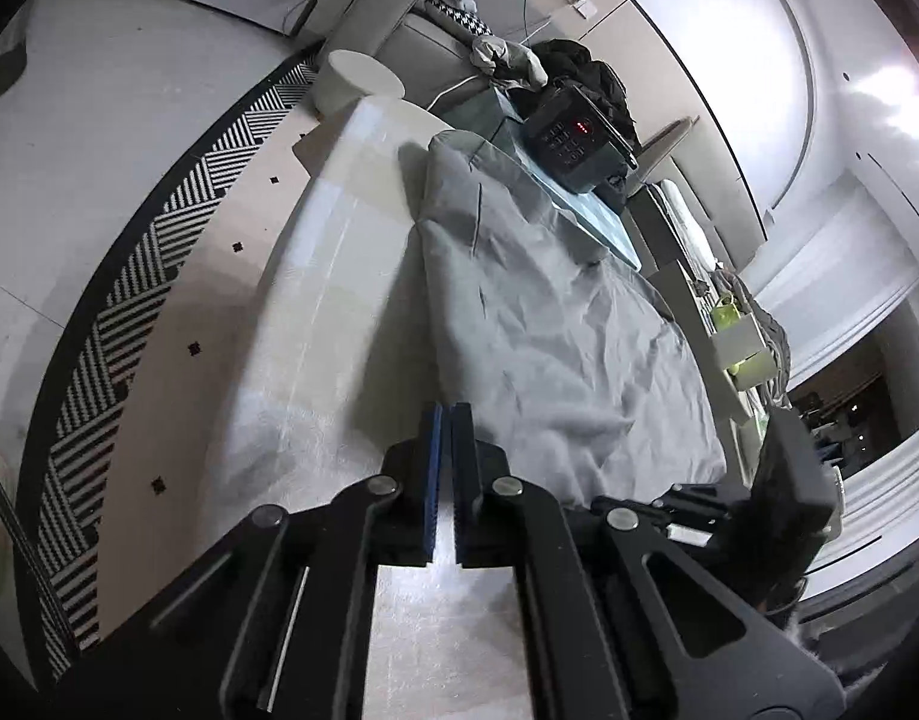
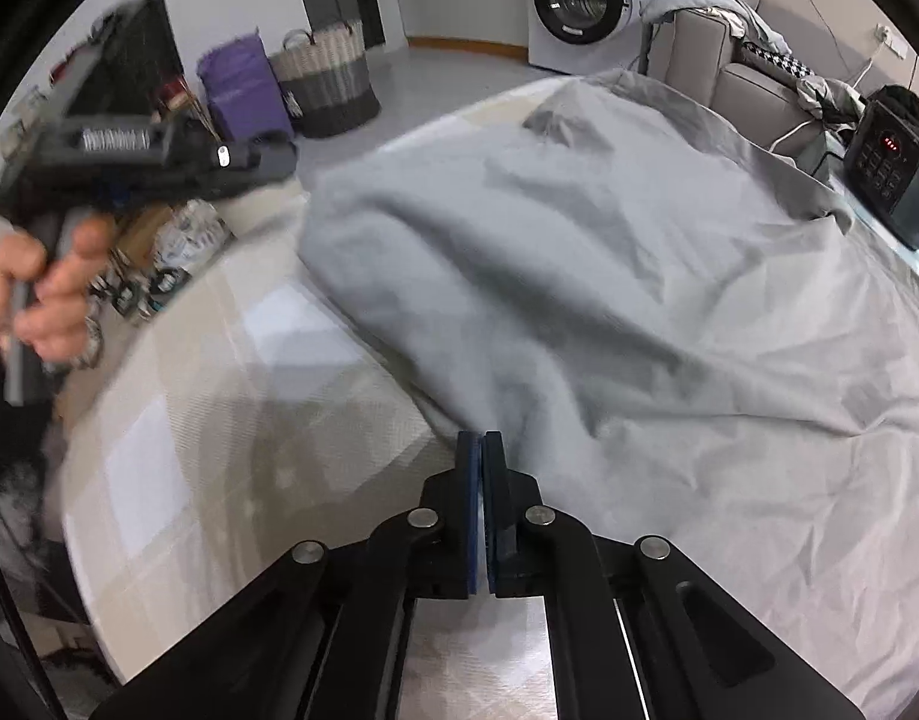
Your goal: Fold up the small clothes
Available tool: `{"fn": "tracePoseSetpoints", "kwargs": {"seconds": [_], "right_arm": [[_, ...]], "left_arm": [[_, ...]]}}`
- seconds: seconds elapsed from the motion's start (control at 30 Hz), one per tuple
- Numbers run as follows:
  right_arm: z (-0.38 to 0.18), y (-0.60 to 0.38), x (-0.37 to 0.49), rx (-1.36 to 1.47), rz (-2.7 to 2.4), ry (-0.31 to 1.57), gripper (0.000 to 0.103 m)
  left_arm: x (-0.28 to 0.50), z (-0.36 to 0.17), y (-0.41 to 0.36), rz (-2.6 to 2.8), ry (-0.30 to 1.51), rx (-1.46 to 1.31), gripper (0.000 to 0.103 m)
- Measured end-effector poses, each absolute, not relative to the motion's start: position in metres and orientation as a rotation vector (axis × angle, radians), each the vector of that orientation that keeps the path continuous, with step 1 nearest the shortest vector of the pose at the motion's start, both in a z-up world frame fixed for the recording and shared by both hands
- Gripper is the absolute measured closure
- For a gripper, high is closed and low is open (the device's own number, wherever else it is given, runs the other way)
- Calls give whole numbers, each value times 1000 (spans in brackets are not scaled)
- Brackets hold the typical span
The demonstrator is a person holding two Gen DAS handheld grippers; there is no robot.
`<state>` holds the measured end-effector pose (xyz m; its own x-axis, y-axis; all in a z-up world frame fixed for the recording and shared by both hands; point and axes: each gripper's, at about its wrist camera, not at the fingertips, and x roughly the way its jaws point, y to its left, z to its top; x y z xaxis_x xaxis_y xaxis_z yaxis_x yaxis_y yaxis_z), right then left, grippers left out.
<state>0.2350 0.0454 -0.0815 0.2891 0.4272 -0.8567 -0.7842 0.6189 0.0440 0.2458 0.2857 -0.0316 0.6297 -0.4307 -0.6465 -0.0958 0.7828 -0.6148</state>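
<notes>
Pale desk fills the left wrist view, with a crumpled grey garment spread along its far side and a black keypad device beyond it. Left claw hangs at the garment's near edge, pads pressed together on nothing

From the right wrist, the garment covers most of the desk. Right claw is closed at its hem; whether cloth is pinched is unclear. Washing machine stands behind

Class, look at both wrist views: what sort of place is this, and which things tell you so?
Most likely a home living or laundry area: a front-loading washing machine, a woven laundry basket on the floor, and a beige sofa behind the table where the grey garment lies.
</notes>
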Motion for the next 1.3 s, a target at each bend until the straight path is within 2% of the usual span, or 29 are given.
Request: {"fn": "tracePoseSetpoints", "kwargs": {"seconds": [0.07, 0.13, 0.2, 0.27, 0.3, 0.33, 0.37, 0.47, 0.53, 0.6, 0.83, 1.03, 1.07, 1.1, 1.13, 1.3], "right_arm": [[-77, 44, 233, -398, 845, 969, 92], [-74, 45, 235, -387, 844, 959, 89], [-74, 46, 236, -382, 831, 958, 89], [-74, 41, 237, -357, 814, 975, 89], [-73, 35, 237, -340, 799, 976, 89], [-74, 33, 243, -325, 785, 971, 89], [-70, 19, 243, -298, 756, 961, 89], [-61, -29, 247, -195, 675, 957, 87], [-54, -81, 248, -84, 578, 950, 66], [-50, -136, 245, 17, 460, 932, 55], [-69, -297, 236, 429, 128, 964, 55], [-68, -314, 265, 482, 176, 888, 55], [-65, -309, 272, 467, 193, 868, 55], [-64, -303, 279, 442, 191, 860, 70], [-65, -299, 283, 431, 186, 863, 94], [-75, -298, 266, 421, 218, 900, 97]], "left_arm": [[242, -32, 275, -245, 900, -658, 102], [241, -32, 263, -261, 909, -639, 87], [247, -32, 254, -228, 908, -624, 55], [256, -39, 247, -194, 921, -627, 52], [261, -46, 245, -200, 937, -648, 56], [263, -53, 242, -215, 948, -672, 71], [263, -58, 241, -222, 950, -676, 103], [248, -59, 244, -211, 898, -642, 103], [238, -60, 248, -224, 900, -631, 102], [233, -63, 249, -183, 931, -603, 102], [229, -62, 258, -147, 934, -657, 101], [233, -68, 262, -126, 925, -709, 101], [233, -68, 261, -125, 920, -716, 101], [233, -67, 262, -121, 915, -716, 102], [232, -66, 262, -119, 910, -713, 102], [218, -64, 267, -131, 907, -716, 102]]}}
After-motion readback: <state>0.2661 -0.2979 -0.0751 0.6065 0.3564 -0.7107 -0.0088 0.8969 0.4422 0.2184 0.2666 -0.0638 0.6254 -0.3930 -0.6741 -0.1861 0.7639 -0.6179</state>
